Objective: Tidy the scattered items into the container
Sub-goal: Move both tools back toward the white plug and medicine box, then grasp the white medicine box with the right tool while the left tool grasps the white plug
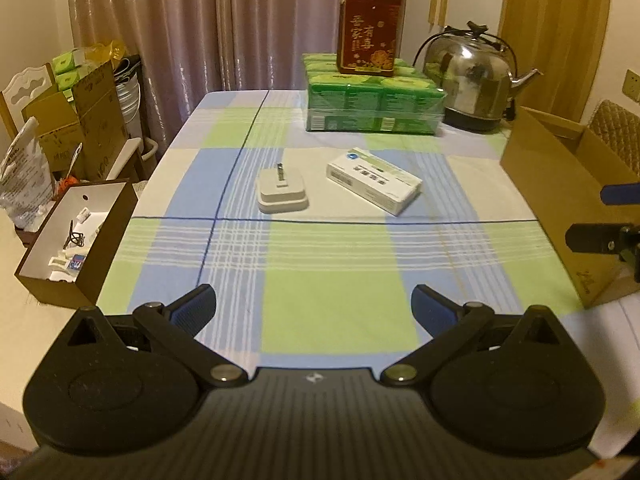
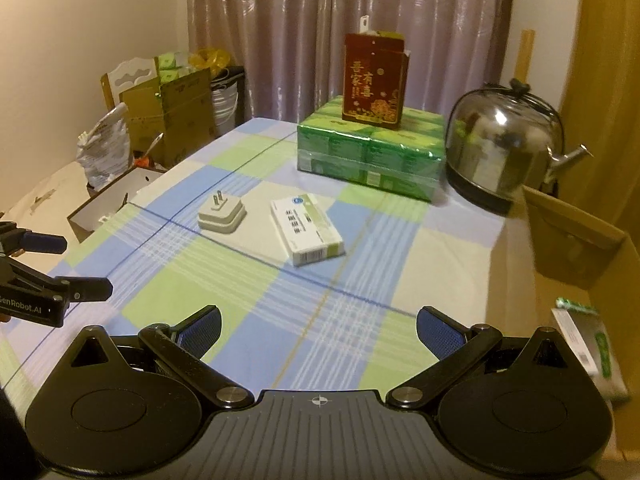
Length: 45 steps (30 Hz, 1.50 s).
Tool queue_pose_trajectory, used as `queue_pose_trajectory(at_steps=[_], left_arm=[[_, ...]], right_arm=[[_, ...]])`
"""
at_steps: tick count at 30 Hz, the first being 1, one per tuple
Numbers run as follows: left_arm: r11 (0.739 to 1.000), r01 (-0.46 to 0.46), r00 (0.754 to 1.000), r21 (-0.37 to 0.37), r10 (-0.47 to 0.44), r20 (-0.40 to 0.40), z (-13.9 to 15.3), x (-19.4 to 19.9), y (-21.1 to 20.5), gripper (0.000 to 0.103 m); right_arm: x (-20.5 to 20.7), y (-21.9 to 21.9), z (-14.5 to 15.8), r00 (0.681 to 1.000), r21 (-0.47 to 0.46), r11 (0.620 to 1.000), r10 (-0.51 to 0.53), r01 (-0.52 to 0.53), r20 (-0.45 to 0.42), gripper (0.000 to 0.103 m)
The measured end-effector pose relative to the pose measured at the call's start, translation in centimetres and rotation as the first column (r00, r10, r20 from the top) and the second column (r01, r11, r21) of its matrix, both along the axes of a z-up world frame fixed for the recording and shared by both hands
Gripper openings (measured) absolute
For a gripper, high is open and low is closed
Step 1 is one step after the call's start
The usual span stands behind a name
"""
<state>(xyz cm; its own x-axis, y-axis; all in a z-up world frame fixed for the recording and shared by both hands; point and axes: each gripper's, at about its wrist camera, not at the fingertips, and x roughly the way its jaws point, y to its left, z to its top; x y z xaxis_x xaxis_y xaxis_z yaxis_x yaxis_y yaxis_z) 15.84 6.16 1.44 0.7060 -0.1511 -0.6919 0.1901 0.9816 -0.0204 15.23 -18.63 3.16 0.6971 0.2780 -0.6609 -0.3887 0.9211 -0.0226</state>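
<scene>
item 1: plug adapter (image 1: 282, 192), off-white, squarish stepped body with two metal prongs standing up. lies flat on the checked worktop (image 1: 328, 304) near its middle, just left of the medicine box and apart from it. judged light, rigid, smooth-sided plastic, likely a little slippery. best hold: across two opposite flat sides of the body, low down, clear of the prongs.

item 2: medicine box (image 1: 374, 182), white card carton with a green band and blue round mark, printed text, barcode on one end. lies flat, set at an angle to the worktop edge. judged light and stiff but crushable; take it across the narrow width with a gentle squeeze, not by the ends.

container: brown cardboard box (image 1: 560, 200), open-topped, at the right edge of the worktop. the right wrist view shows a packet (image 2: 592, 352) already lying inside.

left tongs (image 1: 314, 306): spread wide, nothing held, hovering over the near worktop.
right tongs (image 2: 319, 328): spread wide, nothing held, beside the container.

also present, not judged scattered: green tissue pack (image 1: 374, 104) with a red box (image 1: 368, 36) on top, and a steel kettle (image 1: 472, 76).
</scene>
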Motion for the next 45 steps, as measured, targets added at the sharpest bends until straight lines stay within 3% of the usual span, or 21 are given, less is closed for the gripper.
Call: queue_pose_trajectory(at_steps=[8,13,24,40,45], left_arm=[[1.0,-0.002,1.0,0.021,0.002,-0.001,-2.0,5.6,1.2,0.102],[1.0,-0.009,1.0,-0.02,0.009,-0.009,-3.3,8.9,1.7,0.102],[1.0,0.009,1.0,0.021,-0.009,0.01,-5.5,14.6,0.7,0.102],[0.998,0.046,0.999,0.048,-0.046,-0.007,-8.1,19.6,-0.3,0.102],[0.999,0.048,0.998,0.019,-0.047,-0.03,-8.9,20.9,-0.2,0.102]], right_arm=[[6.3,2.2,-2.0,0.999,-0.04,0.998,0.051,-0.05,0.006,0.101],[9.4,3.5,-3.7,0.995,-0.068,0.993,0.095,-0.095,-0.008,0.101],[14.6,4.8,-6.6,0.991,-0.072,0.989,0.124,-0.128,-0.051,0.101],[20.4,6.2,-10.2,0.976,-0.094,0.975,0.193,-0.202,-0.101,0.101],[21.8,6.0,-11.6,0.974,-0.072,0.98,0.174,-0.185,-0.143,0.101]])
